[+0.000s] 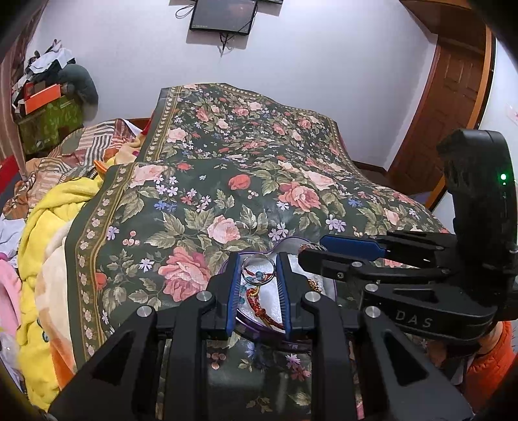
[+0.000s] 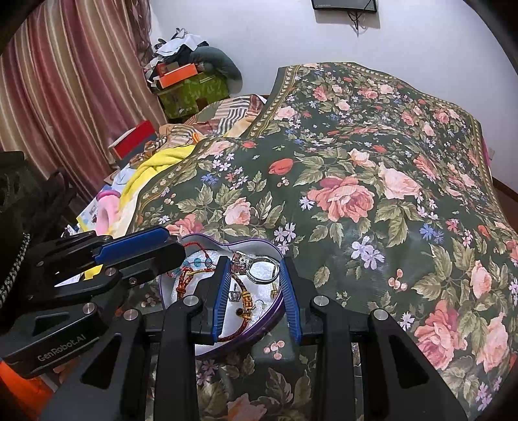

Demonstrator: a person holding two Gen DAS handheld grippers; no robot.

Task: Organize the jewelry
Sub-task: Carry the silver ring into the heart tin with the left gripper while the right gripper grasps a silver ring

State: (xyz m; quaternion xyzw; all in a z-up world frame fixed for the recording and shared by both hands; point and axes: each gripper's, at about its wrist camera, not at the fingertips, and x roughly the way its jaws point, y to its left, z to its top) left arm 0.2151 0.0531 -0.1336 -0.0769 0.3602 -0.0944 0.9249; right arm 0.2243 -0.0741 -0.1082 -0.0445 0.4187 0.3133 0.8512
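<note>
A purple heart-shaped tin [image 2: 275, 319] with a white lining sits on the floral cloth and holds several pieces of jewelry. A silver bangle [image 2: 264, 268] lies at its far side, with red cord bracelets [image 2: 181, 281] and blue beads beside it. My right gripper [image 2: 255, 259] is open over the tin, its fingers either side of the bangle. My left gripper [image 1: 258, 256] is open over the same tin [image 1: 330, 285], with a silver ring [image 1: 259, 270] and a red cord [image 1: 259, 307] between its fingers. Each gripper shows in the other's view.
The floral cloth [image 2: 356, 162] covers a raised surface. Yellow and patterned blankets [image 1: 48, 226] pile up to the left. Boxes and clothes [image 2: 184, 81] stand by the striped curtain. A wooden door [image 1: 453, 97] is at the right, a wall screen [image 1: 223, 14] behind.
</note>
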